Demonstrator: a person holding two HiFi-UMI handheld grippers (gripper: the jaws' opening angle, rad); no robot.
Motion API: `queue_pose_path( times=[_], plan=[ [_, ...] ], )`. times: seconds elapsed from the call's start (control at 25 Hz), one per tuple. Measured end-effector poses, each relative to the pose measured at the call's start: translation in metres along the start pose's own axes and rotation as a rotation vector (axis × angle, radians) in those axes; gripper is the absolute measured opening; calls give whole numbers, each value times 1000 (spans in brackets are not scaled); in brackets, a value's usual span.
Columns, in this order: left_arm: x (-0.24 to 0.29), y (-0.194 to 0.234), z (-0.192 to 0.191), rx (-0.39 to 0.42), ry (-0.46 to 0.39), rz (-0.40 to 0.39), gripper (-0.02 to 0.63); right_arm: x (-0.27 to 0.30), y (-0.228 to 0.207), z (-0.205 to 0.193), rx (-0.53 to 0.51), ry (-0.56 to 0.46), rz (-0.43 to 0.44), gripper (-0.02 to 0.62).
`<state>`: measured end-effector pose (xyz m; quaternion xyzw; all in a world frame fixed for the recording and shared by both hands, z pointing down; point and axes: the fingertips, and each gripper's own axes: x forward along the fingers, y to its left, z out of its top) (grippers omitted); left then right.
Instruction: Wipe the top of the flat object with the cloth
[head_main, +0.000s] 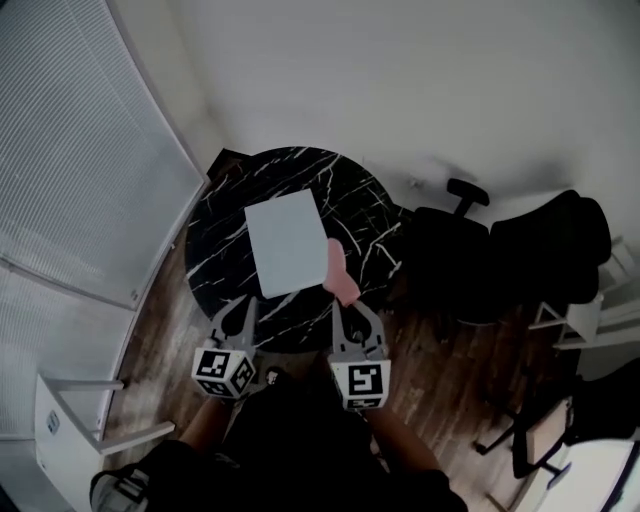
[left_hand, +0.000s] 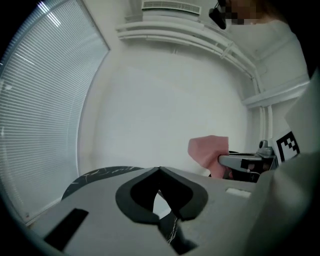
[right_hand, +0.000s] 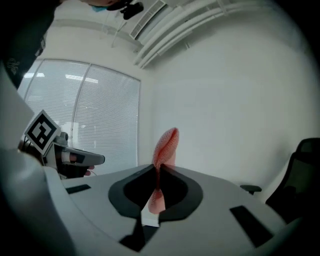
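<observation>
A pale blue flat rectangular object (head_main: 288, 243) lies on the round black marble table (head_main: 220, 230). My right gripper (head_main: 351, 306) is shut on a pink cloth (head_main: 340, 272), which hangs over the table's near right edge, next to the flat object's right corner. In the right gripper view the cloth (right_hand: 166, 145) stands up out of the closed jaws of the right gripper (right_hand: 157, 172). My left gripper (head_main: 243, 304) hovers at the table's near edge, shut and holding nothing. In the left gripper view its jaws (left_hand: 160, 170) meet, with the cloth (left_hand: 209, 150) off to the right.
Two black office chairs (head_main: 455, 250) (head_main: 552, 240) stand right of the table. A white chair (head_main: 70, 420) is at lower left. Window blinds (head_main: 70, 150) run along the left wall. The floor (head_main: 450, 390) is dark wood.
</observation>
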<state>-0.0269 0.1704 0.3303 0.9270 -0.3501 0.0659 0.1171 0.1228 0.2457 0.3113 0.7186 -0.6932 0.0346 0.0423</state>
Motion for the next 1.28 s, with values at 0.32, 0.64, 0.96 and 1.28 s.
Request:
queue_pose_path(
  times=[0.32,0.64,0.96,1.28],
  plan=[
    [-33,-21,53,129,-106,-153,-2,-25,39,51,-130,-82,-61,8],
    [-56,-7,67,108,-164,-144,-2,-22,59,84,-135,-137,-58,6],
    [-50,-3,82,93,-182,-106,-2,-27,38,91,-150,-110,-80,6],
    [-45,-3,69,98,-175,-104,-2,-22,36,78,-177,-102,-65,6]
  ],
)
